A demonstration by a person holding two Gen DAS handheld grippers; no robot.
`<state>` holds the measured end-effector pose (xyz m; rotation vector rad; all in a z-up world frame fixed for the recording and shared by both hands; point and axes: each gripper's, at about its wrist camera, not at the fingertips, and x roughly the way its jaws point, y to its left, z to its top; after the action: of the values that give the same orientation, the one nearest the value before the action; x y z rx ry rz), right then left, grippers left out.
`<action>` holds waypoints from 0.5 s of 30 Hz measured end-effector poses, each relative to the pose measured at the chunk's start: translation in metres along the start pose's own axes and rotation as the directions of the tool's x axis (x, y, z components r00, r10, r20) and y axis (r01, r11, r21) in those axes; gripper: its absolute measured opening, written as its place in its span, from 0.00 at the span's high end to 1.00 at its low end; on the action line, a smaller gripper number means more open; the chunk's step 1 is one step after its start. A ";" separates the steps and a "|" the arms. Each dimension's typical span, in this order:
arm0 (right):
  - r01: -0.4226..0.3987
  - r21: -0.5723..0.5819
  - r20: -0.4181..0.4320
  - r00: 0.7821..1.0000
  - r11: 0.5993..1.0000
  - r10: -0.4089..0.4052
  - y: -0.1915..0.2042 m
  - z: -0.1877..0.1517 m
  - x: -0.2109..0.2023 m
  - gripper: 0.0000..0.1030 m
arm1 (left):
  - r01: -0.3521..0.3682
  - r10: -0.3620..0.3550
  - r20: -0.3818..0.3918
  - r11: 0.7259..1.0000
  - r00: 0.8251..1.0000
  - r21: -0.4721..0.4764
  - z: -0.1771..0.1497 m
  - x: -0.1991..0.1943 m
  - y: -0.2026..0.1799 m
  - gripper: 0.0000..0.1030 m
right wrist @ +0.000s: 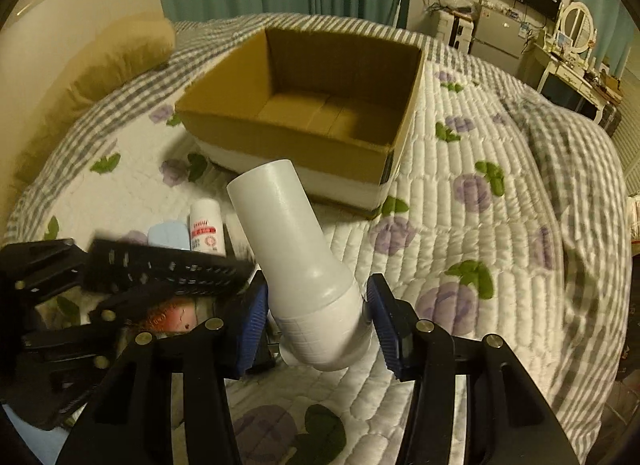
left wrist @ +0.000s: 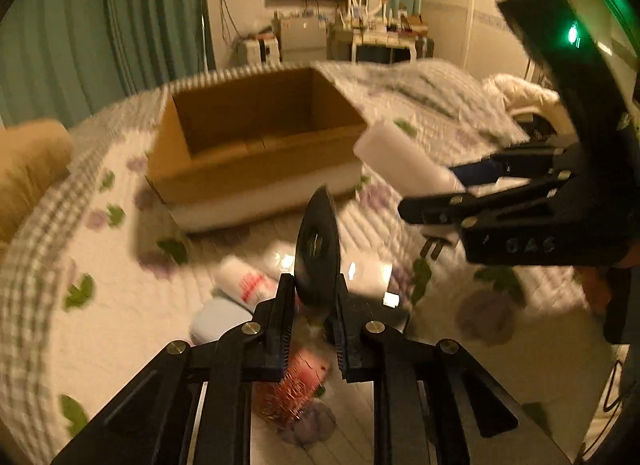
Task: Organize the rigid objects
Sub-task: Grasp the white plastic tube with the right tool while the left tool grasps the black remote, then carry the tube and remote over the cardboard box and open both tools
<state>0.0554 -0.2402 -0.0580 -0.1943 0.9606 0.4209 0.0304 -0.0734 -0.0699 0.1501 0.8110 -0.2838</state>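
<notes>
An open cardboard box (left wrist: 256,133) (right wrist: 320,105) sits on the quilted bed, empty inside. My left gripper (left wrist: 314,305) is shut on a flat black brush-like object (left wrist: 317,249), held upright above the loose items. It also shows in the right wrist view (right wrist: 168,265), lying sideways at the left. My right gripper (right wrist: 316,325) is shut on a white bottle (right wrist: 296,257) at its cap end, tilted toward the box. The bottle shows in the left wrist view (left wrist: 400,161) to the right of the box.
Loose items lie on the quilt in front of the box: a small white bottle with red print (right wrist: 205,229) (left wrist: 248,281), a pale blue case (right wrist: 169,235) (left wrist: 218,321), a pink item (left wrist: 304,377). A tan pillow (right wrist: 116,57) lies at the left. Furniture stands beyond the bed.
</notes>
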 end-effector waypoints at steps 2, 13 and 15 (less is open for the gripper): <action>0.008 -0.003 0.021 1.000 1.000 -0.008 -0.001 0.006 -0.008 0.52 | -0.001 0.001 0.032 1.000 0.999 -0.006 0.011 -0.011 0.004 0.83; 0.053 -0.005 0.176 0.983 0.999 -0.051 -0.007 0.077 -0.055 0.52 | -0.054 0.055 0.174 0.998 0.983 -0.011 0.105 -0.038 0.038 0.83; 0.070 -0.003 0.193 0.979 0.998 -0.068 -0.007 0.098 -0.058 0.52 | -0.071 0.071 0.174 0.997 0.982 -0.006 0.124 -0.030 0.044 0.83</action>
<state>0.1034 -0.2280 0.0446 -0.1920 0.7587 0.3735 0.1103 -0.0551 0.0381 0.1517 0.6309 -0.2264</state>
